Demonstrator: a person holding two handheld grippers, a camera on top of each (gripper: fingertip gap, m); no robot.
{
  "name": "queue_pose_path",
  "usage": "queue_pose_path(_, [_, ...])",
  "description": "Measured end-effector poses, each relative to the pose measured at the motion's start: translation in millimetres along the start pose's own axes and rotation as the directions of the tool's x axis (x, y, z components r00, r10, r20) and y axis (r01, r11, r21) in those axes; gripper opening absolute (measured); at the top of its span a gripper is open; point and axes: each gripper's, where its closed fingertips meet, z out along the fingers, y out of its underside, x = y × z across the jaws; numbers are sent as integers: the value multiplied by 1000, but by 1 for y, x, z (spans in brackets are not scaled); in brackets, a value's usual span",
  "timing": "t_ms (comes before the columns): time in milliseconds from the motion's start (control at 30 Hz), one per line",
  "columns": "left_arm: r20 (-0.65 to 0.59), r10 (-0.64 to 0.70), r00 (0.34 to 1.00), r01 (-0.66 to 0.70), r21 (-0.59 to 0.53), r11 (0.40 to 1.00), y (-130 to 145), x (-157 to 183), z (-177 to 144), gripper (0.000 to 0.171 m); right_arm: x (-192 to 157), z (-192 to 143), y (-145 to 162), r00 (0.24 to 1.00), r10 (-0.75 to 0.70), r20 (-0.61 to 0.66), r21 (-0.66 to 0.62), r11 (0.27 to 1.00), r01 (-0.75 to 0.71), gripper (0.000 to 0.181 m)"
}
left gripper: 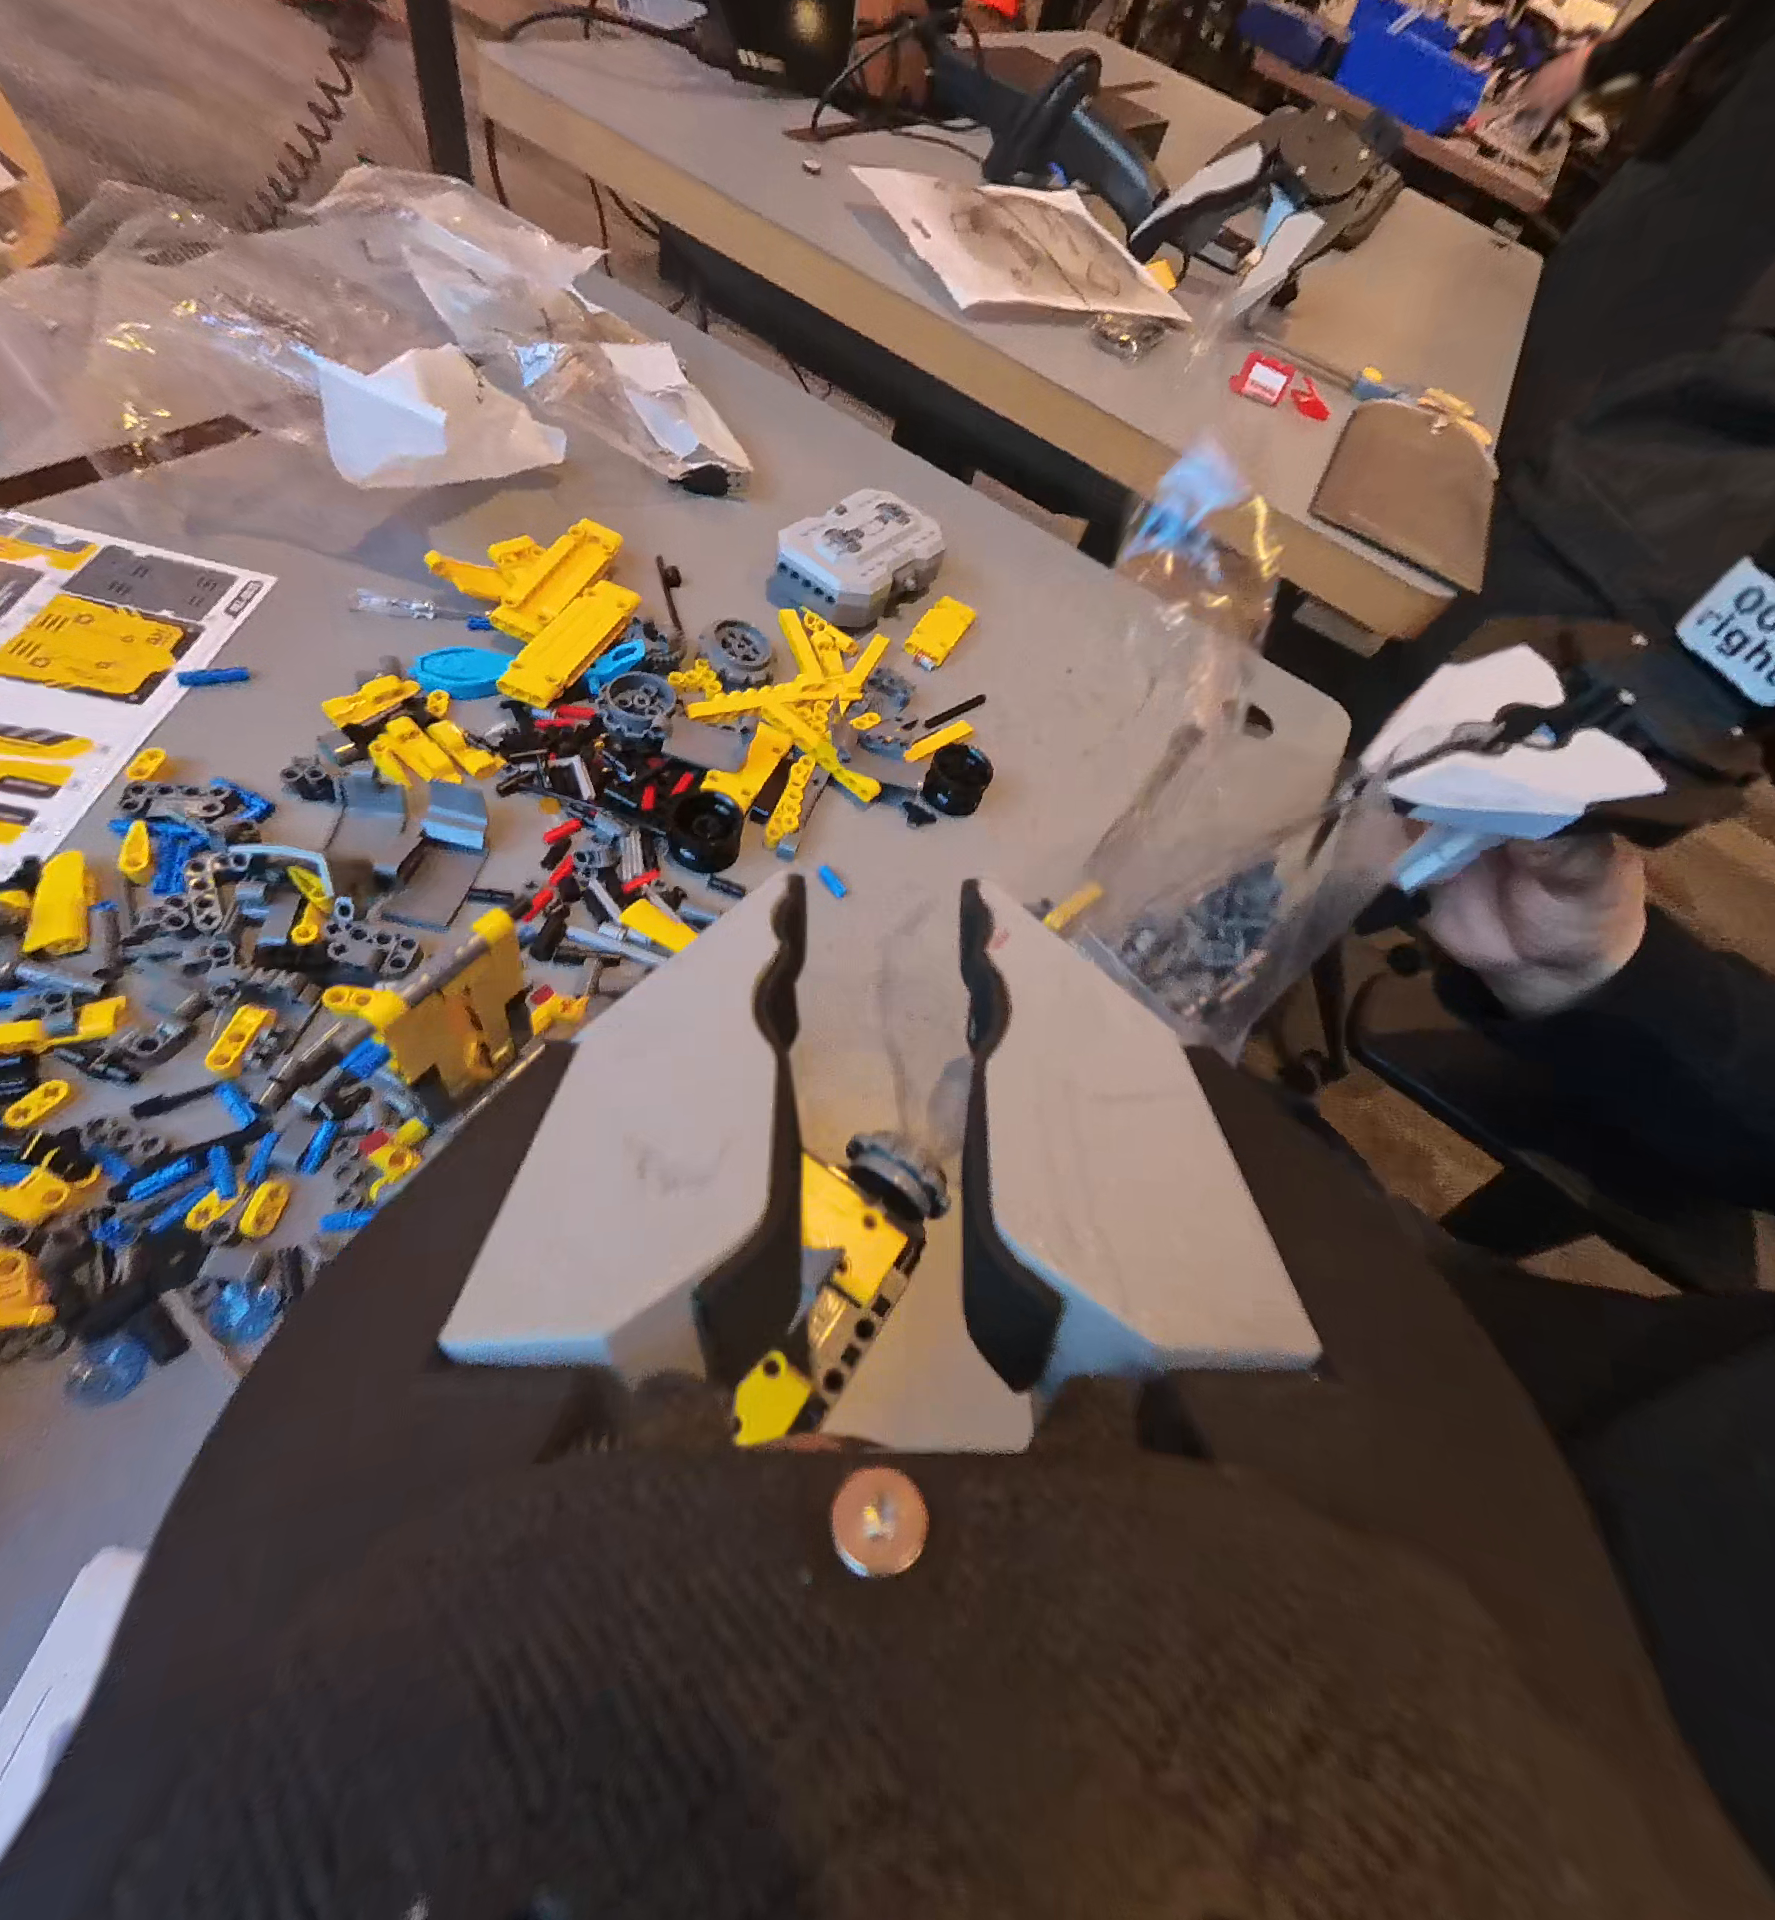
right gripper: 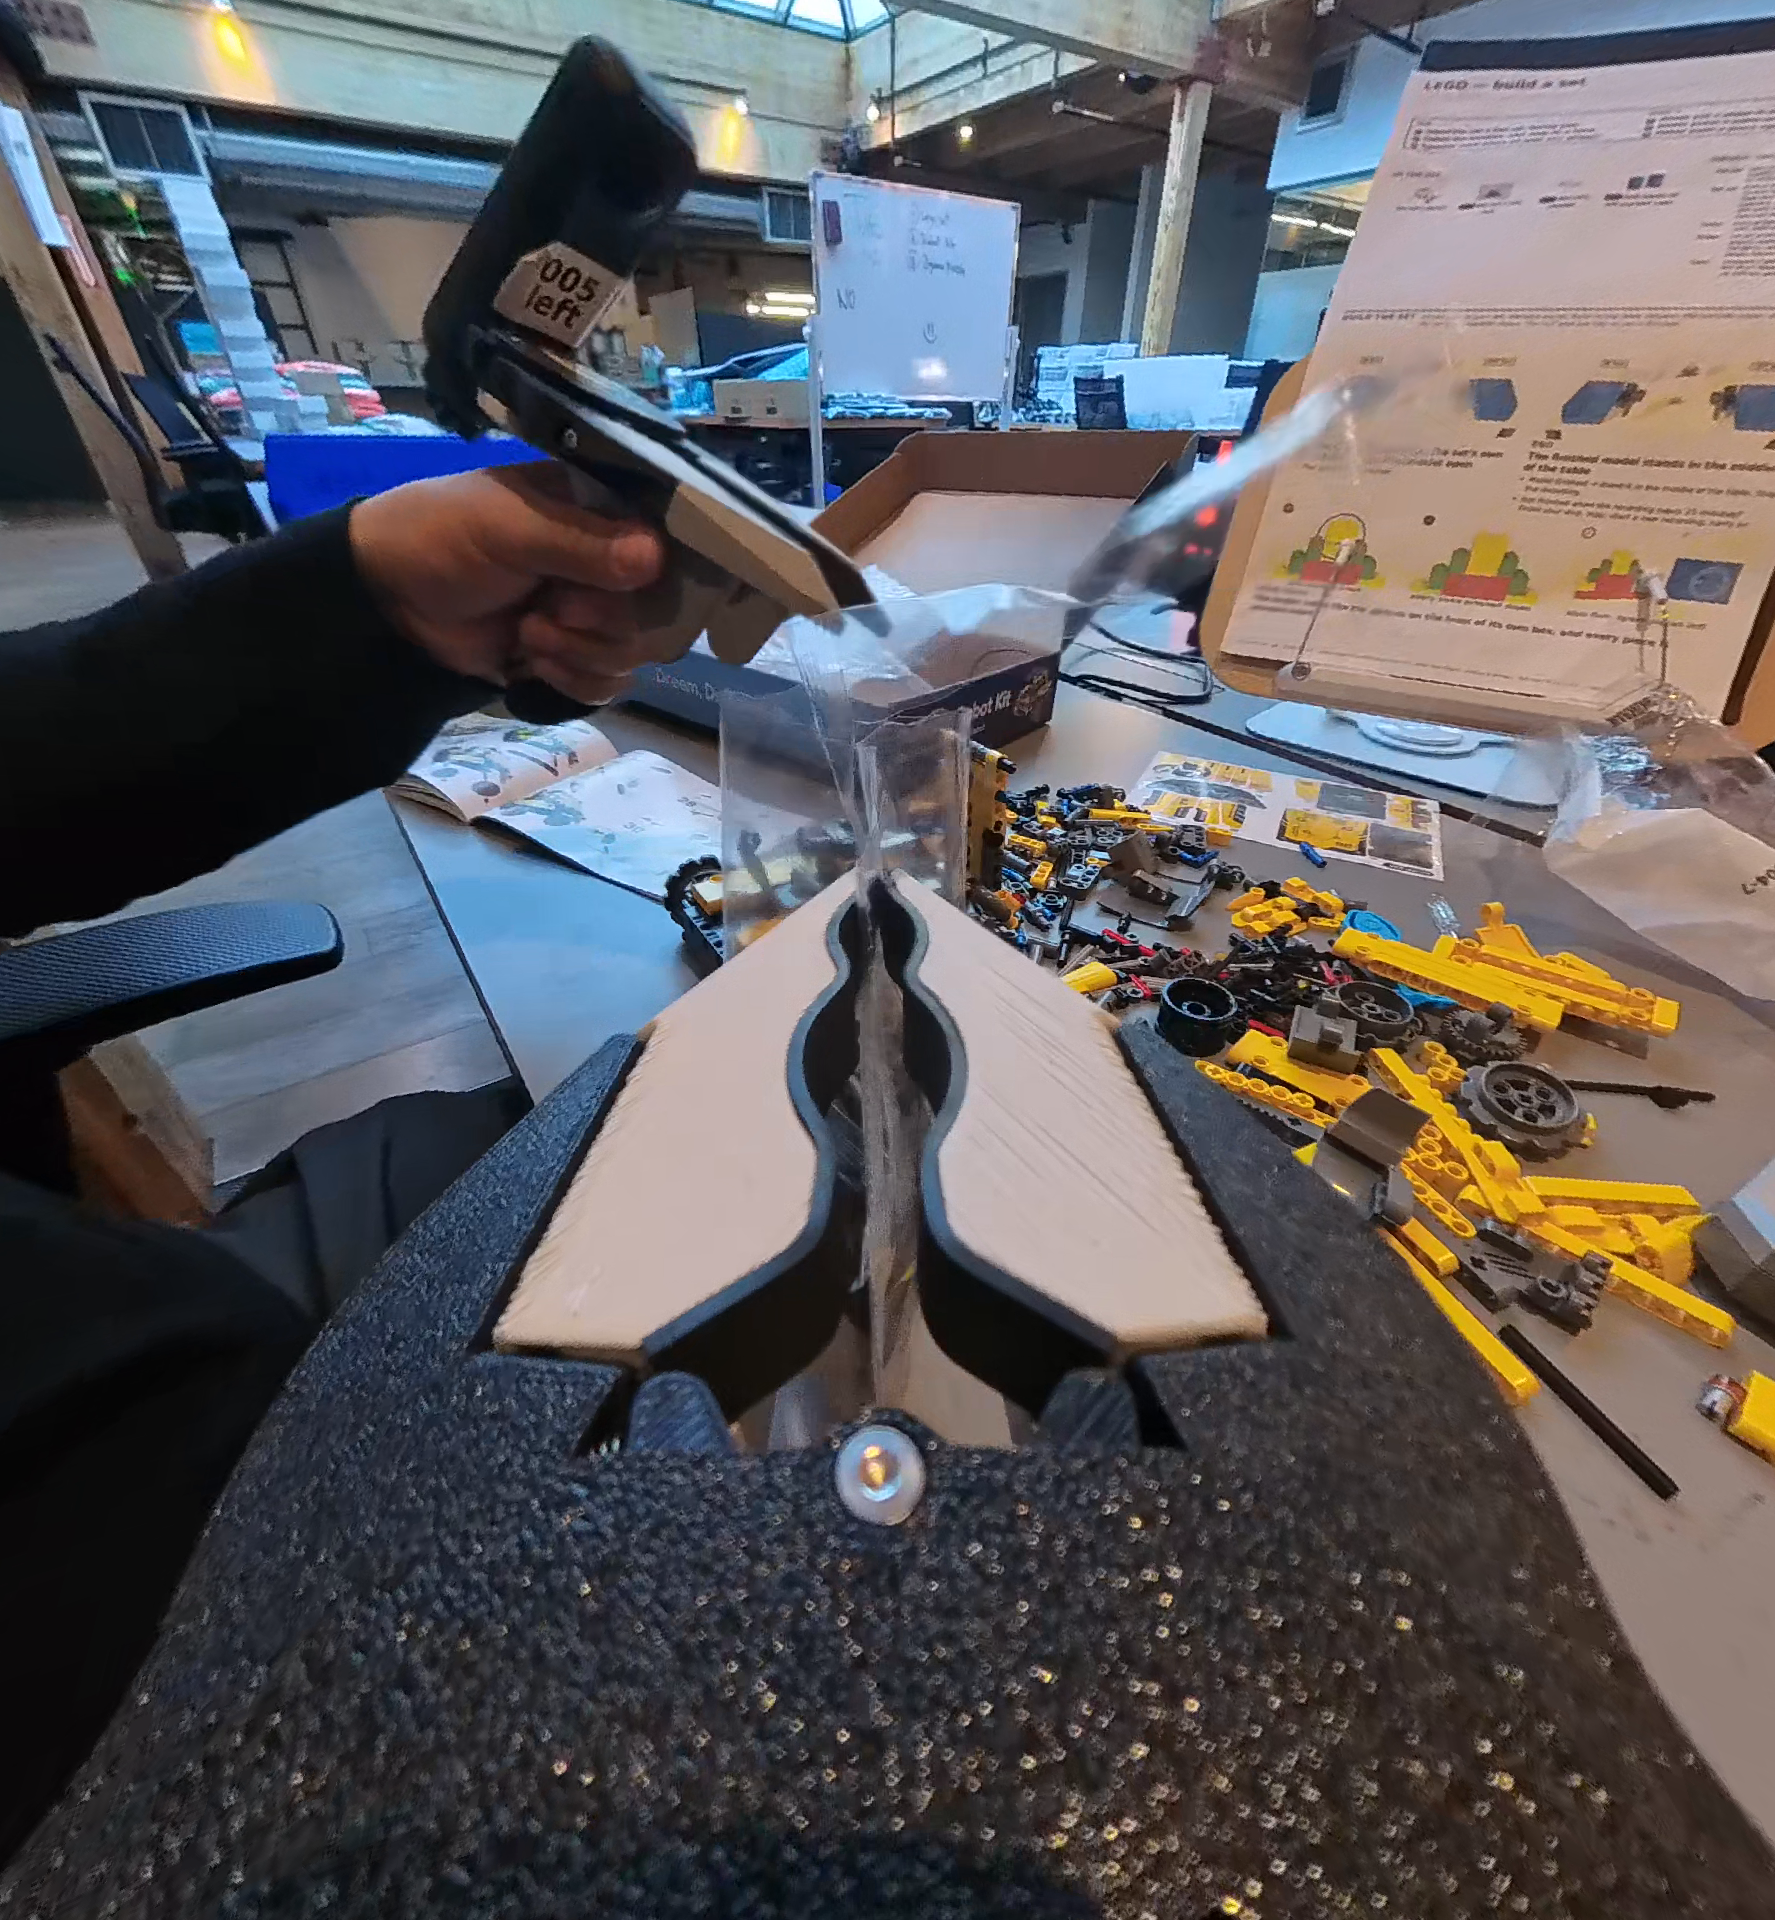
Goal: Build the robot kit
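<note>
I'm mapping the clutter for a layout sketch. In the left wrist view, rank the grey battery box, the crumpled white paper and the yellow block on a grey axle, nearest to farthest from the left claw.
1. Yellow block on a grey axle, just left of the left claw.
2. Grey battery box, ahead, mid-table.
3. Crumpled white paper, far left among clear bags.

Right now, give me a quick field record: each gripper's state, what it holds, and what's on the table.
left gripper: open, holding nothing
right gripper: shut on clear plastic bag of small parts
bag position: lifted off the table, at its edge
grey table: loose yellow, blue, black building parts, sticker sheet, empty bags
grey battery box: beyond the parts pile
</note>
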Motion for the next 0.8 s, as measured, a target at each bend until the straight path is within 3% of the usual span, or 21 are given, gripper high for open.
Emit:
queue_pose_path(200, [-82, 187, 979, -192, -63, 979, 25, 47, -9, 36, -7, 5, -3, 998, -15, 54, 3, 1000, 15, 0])
queue_pose_path(333, [-57, 431, 901, -434, -61, 899, 26, 77, -5, 44, -10, 7, -2, 997, -21, 79, 4, 1000, 21, 0])
queue_pose_path(400, [-28, 488, 872, -489, -95, 867, 26, 82, -1, 49, -7, 8, -1, 997, -12, 71, 5, 1000, 12, 0])
queue_pose_path(567, [-34, 441, 897, -442, -139, 886, 38, 75, 5, 62, -2, 6, 1, 997, 28, 75, 23, 999, -30, 0])
queue_pose_path(800, [-17, 370, 929, -371, -32, 928, 41, 63, 14, 56, -4, 7, 1, 995, 14, 101, 32, 999, -18, 0])
